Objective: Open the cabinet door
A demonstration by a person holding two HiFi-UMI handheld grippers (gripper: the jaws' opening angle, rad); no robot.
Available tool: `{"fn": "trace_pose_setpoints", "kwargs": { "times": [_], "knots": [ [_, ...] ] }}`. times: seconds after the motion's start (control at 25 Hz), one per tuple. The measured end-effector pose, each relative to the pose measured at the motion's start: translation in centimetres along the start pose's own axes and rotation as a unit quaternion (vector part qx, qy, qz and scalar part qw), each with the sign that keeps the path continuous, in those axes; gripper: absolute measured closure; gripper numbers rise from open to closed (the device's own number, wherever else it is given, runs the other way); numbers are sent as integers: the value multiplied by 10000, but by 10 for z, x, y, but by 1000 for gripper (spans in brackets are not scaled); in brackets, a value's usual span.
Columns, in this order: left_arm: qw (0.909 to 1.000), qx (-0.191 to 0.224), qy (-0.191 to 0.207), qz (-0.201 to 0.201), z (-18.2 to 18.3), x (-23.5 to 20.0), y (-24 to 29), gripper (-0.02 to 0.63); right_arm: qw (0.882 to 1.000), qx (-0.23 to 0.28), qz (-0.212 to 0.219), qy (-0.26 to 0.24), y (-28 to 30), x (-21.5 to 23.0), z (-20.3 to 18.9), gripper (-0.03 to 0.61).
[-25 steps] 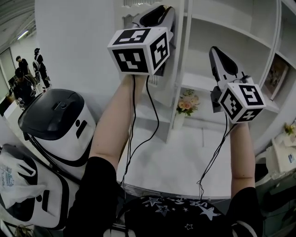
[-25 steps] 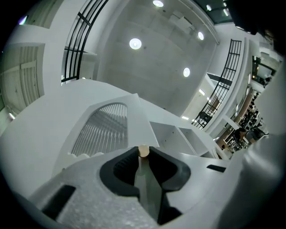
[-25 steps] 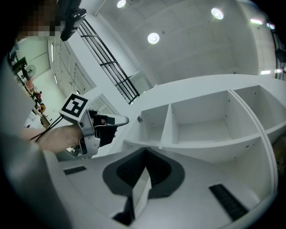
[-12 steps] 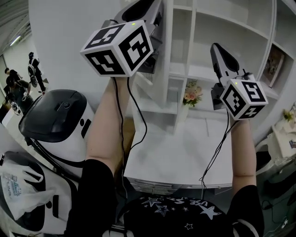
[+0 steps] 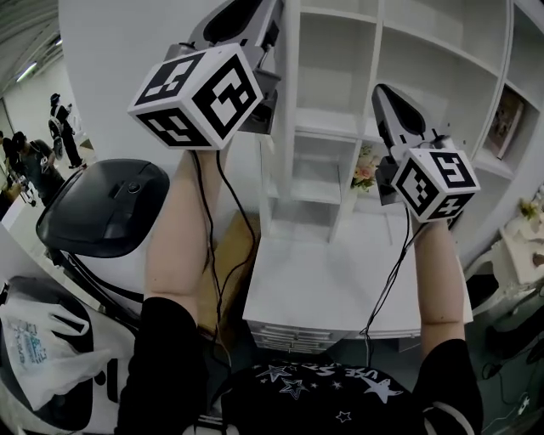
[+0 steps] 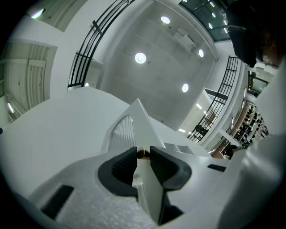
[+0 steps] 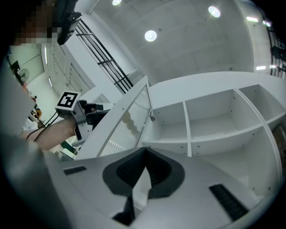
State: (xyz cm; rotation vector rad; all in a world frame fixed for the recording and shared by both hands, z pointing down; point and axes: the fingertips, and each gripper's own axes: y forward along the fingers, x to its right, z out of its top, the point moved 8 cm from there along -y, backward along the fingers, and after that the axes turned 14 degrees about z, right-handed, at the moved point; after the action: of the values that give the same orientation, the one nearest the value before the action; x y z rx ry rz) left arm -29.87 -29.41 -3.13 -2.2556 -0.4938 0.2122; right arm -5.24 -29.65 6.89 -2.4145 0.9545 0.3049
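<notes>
The white louvred cabinet door (image 7: 129,120) stands swung out to the left of the open shelves (image 7: 210,120). In the head view it shows nearly edge-on as a tall white panel (image 5: 287,127). My left gripper (image 5: 259,13) is raised at the top left of that view. Its jaws are shut on the door's free edge (image 6: 136,125), with the small brass knob (image 6: 143,153) between the tips of the left gripper (image 6: 143,150). My right gripper (image 5: 382,95) hangs in front of the shelves, pointing up. The right gripper (image 7: 144,152) is shut with nothing in it.
The white shelves hold a vase of flowers (image 5: 365,170) and a framed picture (image 5: 503,123). A white desk top (image 5: 331,280) with drawers (image 5: 293,340) lies below. A black-and-white machine (image 5: 106,208) and a plastic bag (image 5: 34,348) sit at the left. People (image 5: 34,157) stand far left.
My left gripper has drawn the door leftwards, swinging it wider and baring more shelf compartments. The right gripper has drifted slightly left and down.
</notes>
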Motion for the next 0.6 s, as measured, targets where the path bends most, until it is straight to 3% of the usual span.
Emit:
{"fn": "trace_pose_setpoints", "kwargs": {
  "times": [0.24, 0.6],
  "knots": [
    [9976, 308, 579, 228, 12, -26, -16, 544, 9998, 25, 104, 150, 18, -23, -8, 574],
    [9963, 444, 636, 363, 21, -59, -29, 563, 9995, -26, 107, 289, 35, -35, -20, 574]
  ]
}}
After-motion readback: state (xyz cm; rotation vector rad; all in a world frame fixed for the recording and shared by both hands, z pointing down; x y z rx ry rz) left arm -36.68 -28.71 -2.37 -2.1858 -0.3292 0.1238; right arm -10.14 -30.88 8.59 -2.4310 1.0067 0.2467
